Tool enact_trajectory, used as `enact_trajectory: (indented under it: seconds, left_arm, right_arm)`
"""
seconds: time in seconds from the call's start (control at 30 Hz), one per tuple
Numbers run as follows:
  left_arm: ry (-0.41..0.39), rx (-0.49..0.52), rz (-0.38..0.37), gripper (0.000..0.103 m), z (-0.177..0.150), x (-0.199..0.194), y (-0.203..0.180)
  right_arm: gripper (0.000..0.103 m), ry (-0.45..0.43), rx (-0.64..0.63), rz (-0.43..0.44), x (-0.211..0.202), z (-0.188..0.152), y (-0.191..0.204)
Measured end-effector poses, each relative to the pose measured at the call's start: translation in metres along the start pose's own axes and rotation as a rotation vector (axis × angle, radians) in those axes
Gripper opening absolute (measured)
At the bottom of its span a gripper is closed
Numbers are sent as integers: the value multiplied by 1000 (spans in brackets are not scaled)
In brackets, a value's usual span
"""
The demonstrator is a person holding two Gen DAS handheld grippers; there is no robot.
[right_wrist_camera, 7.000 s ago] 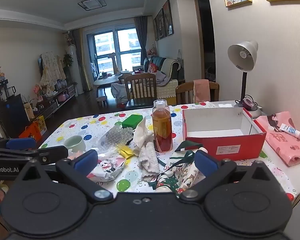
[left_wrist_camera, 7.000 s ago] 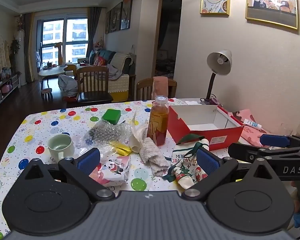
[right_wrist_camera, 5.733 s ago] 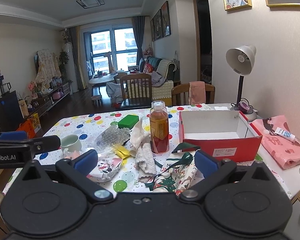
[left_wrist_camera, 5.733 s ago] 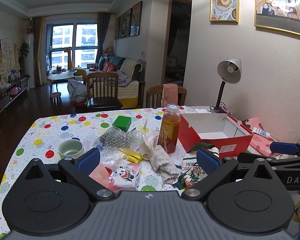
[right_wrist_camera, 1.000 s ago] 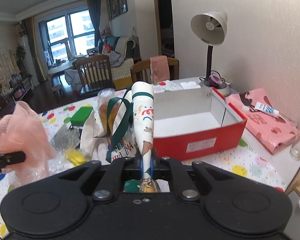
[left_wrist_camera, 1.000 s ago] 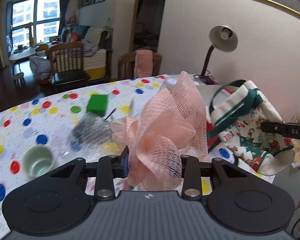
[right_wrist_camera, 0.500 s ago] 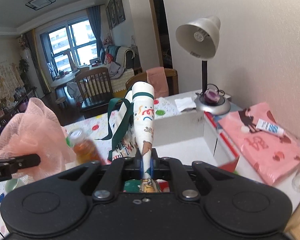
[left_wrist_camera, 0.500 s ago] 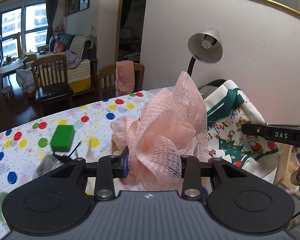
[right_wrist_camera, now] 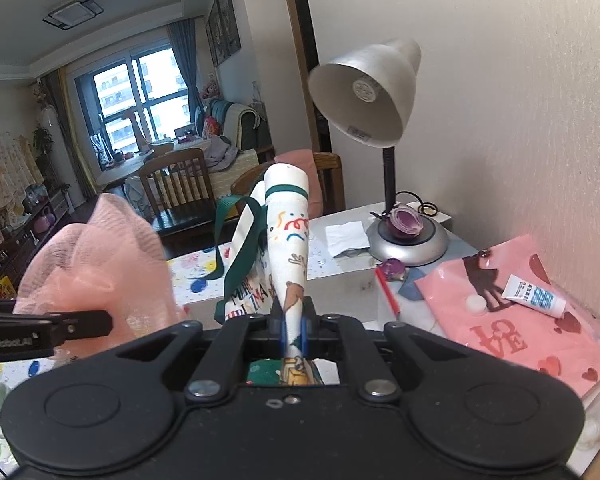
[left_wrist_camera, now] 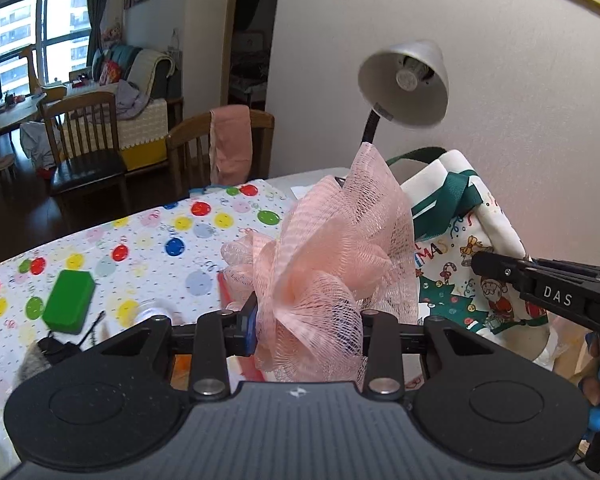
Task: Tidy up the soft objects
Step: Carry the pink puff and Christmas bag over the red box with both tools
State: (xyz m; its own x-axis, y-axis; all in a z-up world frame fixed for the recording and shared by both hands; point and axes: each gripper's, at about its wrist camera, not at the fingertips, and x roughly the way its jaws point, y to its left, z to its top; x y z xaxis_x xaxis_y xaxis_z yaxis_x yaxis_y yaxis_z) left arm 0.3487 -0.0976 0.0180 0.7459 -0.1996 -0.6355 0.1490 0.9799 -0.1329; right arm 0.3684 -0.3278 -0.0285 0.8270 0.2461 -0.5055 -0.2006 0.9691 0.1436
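Note:
My left gripper (left_wrist_camera: 306, 330) is shut on a pink mesh bath pouf (left_wrist_camera: 332, 256), held up in the air over the table. My right gripper (right_wrist_camera: 294, 334) is shut on a white Christmas cloth bag (right_wrist_camera: 286, 240) with green straps, also held up. The bag shows to the right in the left wrist view (left_wrist_camera: 460, 248), and the pouf shows to the left in the right wrist view (right_wrist_camera: 100, 264). The red box is mostly hidden below; its red rim (right_wrist_camera: 386, 292) and white inner wall (right_wrist_camera: 340, 292) show past the bag.
A silver desk lamp (right_wrist_camera: 380, 120) stands by the wall, close ahead. A pink plastic packet (right_wrist_camera: 512, 320) with a small tube (right_wrist_camera: 534, 296) lies to the right. On the dotted tablecloth (left_wrist_camera: 160, 240) lie a green block (left_wrist_camera: 69, 302) and a bottle top (left_wrist_camera: 156, 310).
Both grippers have moved forward and right toward the lamp and wall, carrying the pouf and the bag. The lamp looms larger and the bottle and box have dropped low in view.

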Motion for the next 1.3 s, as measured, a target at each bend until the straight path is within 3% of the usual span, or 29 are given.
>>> enact_trajectory:
  seconds: [0.3,0.63,0.87,1.17,1.3]
  left_arm:
    - [97,17,35,35,6,81,-40]
    - [251,38,91,35,-5,167,-53]
    - [312,40,122,35,-12,199,-49]
    - [427,38,104,36,-26,225,-46]
    - [453,41,100,38,-30,231,-45]
  right_arm:
    - [5,76,10,-58,47,-4,-35]
    - [5,167,-28,-101,105,-24,-47]
    - [5,242,-50,-106,133,-36,-47]
    - [7,313,-111,-111,154,-50,-40]
    - [13,326,-128,-104,156,-54,-37]
